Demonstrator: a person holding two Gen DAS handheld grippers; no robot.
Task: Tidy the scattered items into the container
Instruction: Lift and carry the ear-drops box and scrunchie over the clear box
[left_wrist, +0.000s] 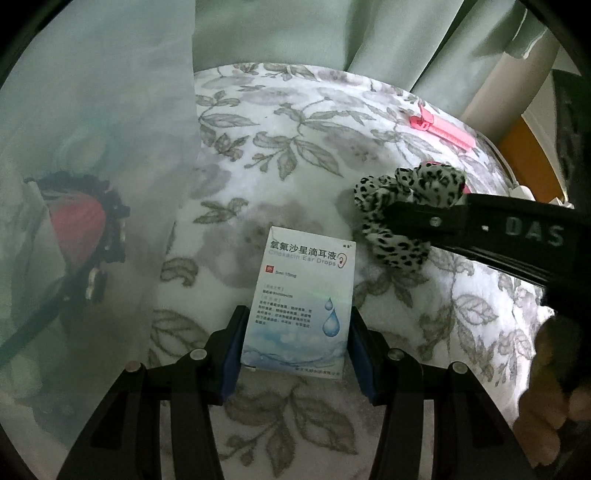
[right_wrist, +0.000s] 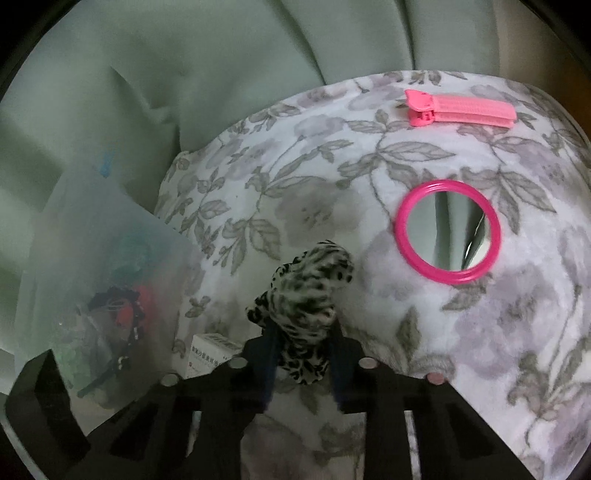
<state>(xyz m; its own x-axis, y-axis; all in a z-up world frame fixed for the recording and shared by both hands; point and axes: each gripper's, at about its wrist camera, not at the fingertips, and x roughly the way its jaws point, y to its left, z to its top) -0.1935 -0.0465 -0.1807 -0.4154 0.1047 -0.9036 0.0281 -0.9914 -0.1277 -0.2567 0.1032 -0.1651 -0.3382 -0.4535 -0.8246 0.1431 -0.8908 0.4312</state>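
Note:
A white and blue ear drops box lies on the floral blanket, and my left gripper is shut on its lower end, blue pads against both sides. My right gripper is shut on a leopard-print scrunchie, which bunches up between the pads. In the left wrist view the right gripper reaches in from the right with the scrunchie at its tip. The translucent container stands to the left, with pink and black items showing dimly through its wall.
A pink hair clip lies at the far side of the blanket. A round pink-rimmed mirror rests to the right of the scrunchie. Green curtain folds hang behind. The container sits at the blanket's left edge.

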